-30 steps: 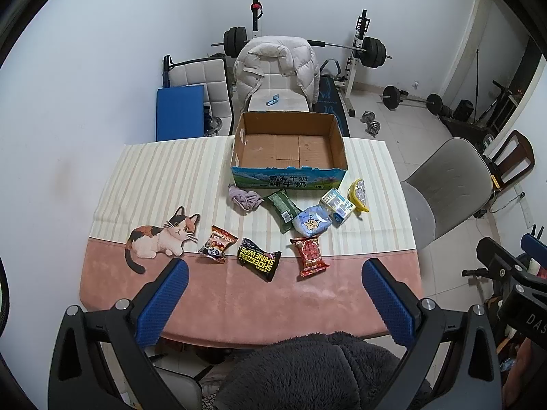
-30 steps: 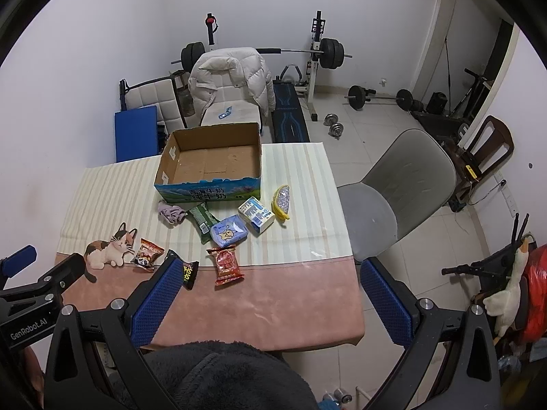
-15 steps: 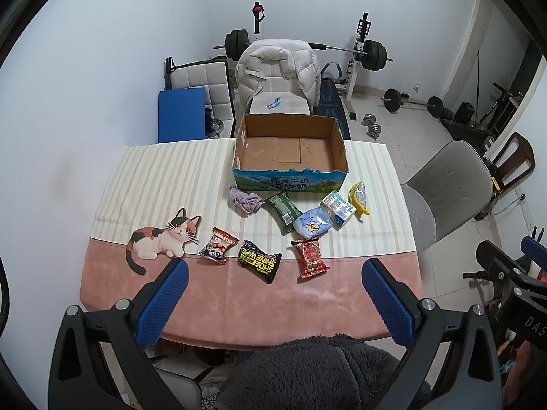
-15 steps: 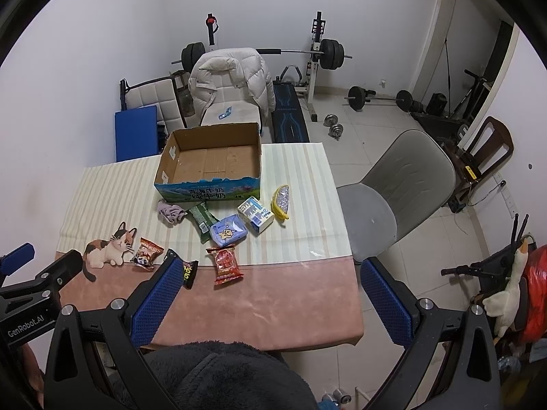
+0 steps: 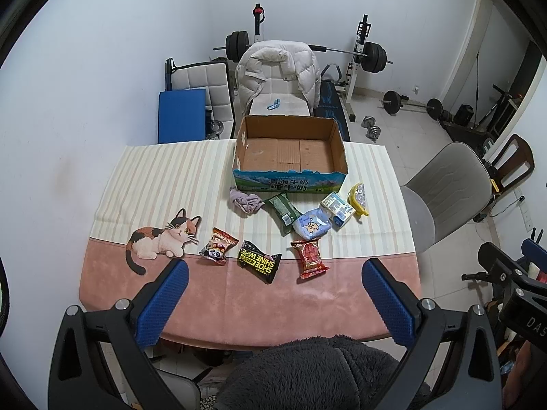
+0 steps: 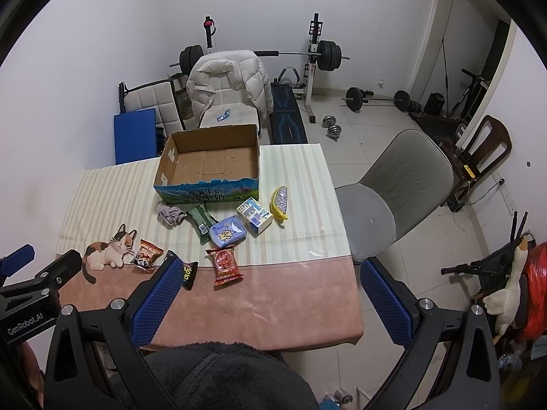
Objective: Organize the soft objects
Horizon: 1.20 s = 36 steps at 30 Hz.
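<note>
Both the left gripper [image 5: 271, 282] and the right gripper [image 6: 270, 282] are held above the near table edge, fingers spread wide and empty. From left to right, a panda snack packet [image 5: 218, 246], black shoe-wipe pack [image 5: 258, 261], red packet [image 5: 310, 259] and blue pouch [image 5: 311, 222] are seen scattered on the tablecloth [image 5: 164, 171] before the open cardboard box [image 5: 290, 152].

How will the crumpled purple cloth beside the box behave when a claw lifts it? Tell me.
The purple cloth lies bunched in loose folds, so it will probably droop and unfurl when lifted. It looks thin, likely light. A pinch may catch only one fold, leaving the rest dangling.
</note>
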Each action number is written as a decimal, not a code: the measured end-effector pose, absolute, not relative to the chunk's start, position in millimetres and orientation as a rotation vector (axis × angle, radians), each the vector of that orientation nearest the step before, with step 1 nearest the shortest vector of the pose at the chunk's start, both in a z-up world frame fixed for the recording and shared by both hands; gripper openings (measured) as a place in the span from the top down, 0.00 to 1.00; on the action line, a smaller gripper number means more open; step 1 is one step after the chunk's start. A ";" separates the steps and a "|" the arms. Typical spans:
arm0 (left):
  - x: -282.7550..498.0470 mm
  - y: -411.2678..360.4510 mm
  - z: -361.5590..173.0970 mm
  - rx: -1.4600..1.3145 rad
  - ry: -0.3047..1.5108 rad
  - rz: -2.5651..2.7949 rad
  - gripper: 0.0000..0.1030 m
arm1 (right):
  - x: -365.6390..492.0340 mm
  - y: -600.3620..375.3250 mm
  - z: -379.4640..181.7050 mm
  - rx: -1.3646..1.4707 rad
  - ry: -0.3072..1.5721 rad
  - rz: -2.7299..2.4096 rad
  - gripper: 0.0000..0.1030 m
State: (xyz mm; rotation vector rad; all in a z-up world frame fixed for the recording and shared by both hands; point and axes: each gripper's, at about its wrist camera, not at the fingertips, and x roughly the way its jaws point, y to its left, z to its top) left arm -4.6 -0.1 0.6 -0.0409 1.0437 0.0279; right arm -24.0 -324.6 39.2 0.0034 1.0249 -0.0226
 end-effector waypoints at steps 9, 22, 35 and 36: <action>-5.1 -2.4 1.9 -0.041 1.043 0.029 0.00 | -25.5 -322.5 40.6 0.002 1.021 -0.022 0.00; -5.1 -1.3 3.3 -0.040 1.041 0.030 0.00 | -25.0 -320.9 42.6 0.007 1.015 -0.022 0.00; -3.0 3.0 6.3 -0.036 1.041 0.029 0.00 | -27.7 -315.6 44.0 0.016 1.007 -0.021 0.00; -3.4 2.9 5.7 -0.036 1.041 0.028 0.00 | -27.1 -313.9 44.3 0.016 1.007 -0.021 0.00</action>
